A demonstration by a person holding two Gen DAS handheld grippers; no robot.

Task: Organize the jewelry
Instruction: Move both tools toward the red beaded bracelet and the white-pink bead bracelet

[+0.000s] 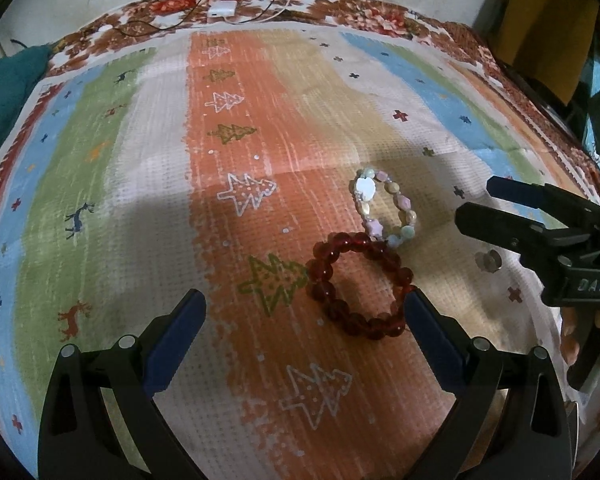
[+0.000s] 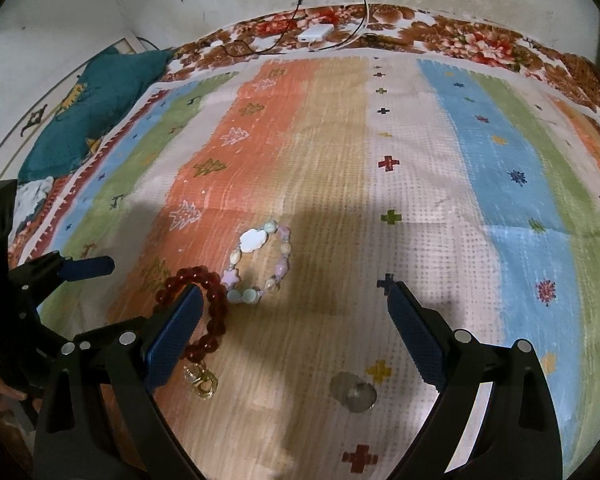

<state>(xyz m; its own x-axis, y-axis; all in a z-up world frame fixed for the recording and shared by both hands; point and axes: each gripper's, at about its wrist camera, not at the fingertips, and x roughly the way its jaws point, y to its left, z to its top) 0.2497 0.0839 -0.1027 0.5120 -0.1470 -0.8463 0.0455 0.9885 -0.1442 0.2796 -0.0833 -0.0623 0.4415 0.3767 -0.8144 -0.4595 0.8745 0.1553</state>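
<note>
Looking along the left gripper (image 1: 305, 309) first: its fingers (image 1: 182, 332) are spread wide apart over the striped cloth (image 1: 148, 168), holding nothing. The red bead bracelet (image 1: 358, 283) lies flat just beyond them, its right side touching the right finger's tip. The pastel bracelet (image 1: 385, 208) sits just past it, the two rings touching where they meet. A small silver stud (image 1: 488, 261) lies to the right, apart from both. Coming in from the right edge, the right gripper (image 1: 476, 206) shows its fingers parted and empty. Far off, a white charger (image 1: 222, 9) with its cables rests on the floral sheet (image 1: 360, 12).

Over to the right wrist view: right gripper (image 2: 294, 306) with fingers wide open, nothing between them. The red bead bracelet (image 2: 212, 304) curls partly behind the left finger, the pastel bracelet (image 2: 260, 264) beside it and further away. A small gold piece (image 2: 202, 382) lies near, just below the red beads. The silver stud (image 2: 354, 394) sits near, between the fingers. A teal pillow (image 2: 96, 108) lies far left.
</note>
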